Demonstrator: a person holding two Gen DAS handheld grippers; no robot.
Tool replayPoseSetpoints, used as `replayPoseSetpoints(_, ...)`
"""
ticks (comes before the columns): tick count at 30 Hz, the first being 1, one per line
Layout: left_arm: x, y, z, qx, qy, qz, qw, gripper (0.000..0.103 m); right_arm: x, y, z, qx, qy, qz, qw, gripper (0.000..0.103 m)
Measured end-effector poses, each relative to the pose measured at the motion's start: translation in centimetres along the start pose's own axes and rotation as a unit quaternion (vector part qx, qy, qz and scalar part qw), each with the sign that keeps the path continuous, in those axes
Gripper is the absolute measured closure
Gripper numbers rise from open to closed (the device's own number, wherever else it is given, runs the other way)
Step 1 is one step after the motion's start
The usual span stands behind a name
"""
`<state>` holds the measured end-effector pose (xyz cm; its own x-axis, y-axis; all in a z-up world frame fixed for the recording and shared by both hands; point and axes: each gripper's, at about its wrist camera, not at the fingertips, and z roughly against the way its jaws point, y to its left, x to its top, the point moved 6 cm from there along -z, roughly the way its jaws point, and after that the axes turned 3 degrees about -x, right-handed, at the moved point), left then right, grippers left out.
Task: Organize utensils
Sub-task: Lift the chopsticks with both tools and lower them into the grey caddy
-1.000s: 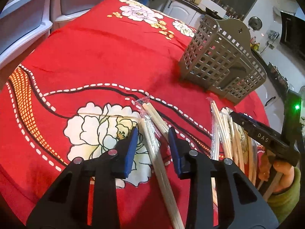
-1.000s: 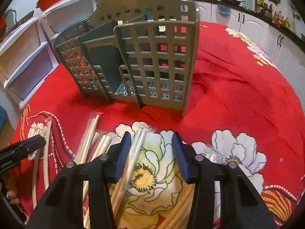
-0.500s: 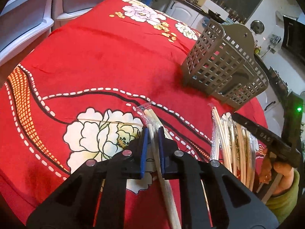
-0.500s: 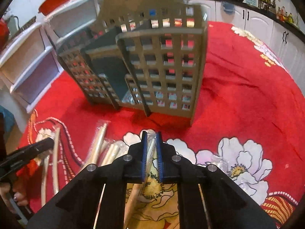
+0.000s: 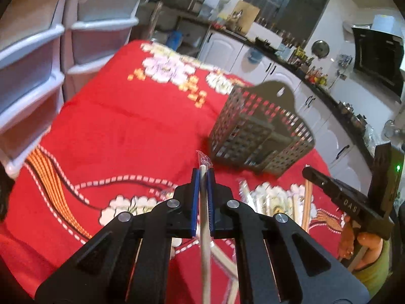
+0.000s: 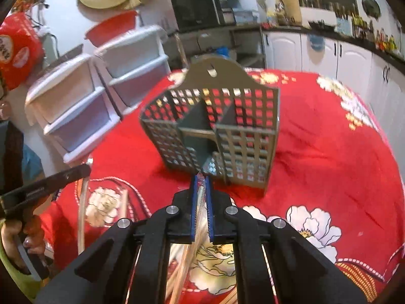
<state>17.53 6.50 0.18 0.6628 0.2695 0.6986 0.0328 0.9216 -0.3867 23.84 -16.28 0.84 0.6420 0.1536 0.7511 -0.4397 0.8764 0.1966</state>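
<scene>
My left gripper (image 5: 202, 174) is shut on a plastic-wrapped pair of chopsticks (image 5: 204, 240), lifted off the red flowered cloth, its wrapper tip poking out past the blue pads. My right gripper (image 6: 201, 181) is shut on another wrapped pair of chopsticks (image 6: 200, 202), also raised. A grey lattice utensil holder (image 6: 215, 131) with inner dividers stands on the table just beyond the right gripper; it shows in the left wrist view as the utensil holder (image 5: 260, 129) to the right. More wrapped chopsticks (image 5: 268, 200) lie on the cloth below.
White plastic drawer units (image 6: 83, 106) stand by the table's far left edge. Kitchen counters and white cabinets (image 5: 316, 101) run behind. In the left wrist view the other gripper's black body (image 5: 346, 202) and a hand are at the right. The red tablecloth (image 6: 329, 152) spreads wide to the right.
Both grippers closed from open onto wrapped chopsticks lying on the cloth, then rose with them; the table and holder now sit lower and farther in both views.
</scene>
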Motion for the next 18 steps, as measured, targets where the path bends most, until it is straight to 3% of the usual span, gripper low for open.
replayPoseSetpoints(18,6.3,-6.8,4.1,-0.044,-0.082,-0.064,0.9935,0.102,3.6,1.8,7.8,0.006,-0.097,0.032,0.995,0.098)
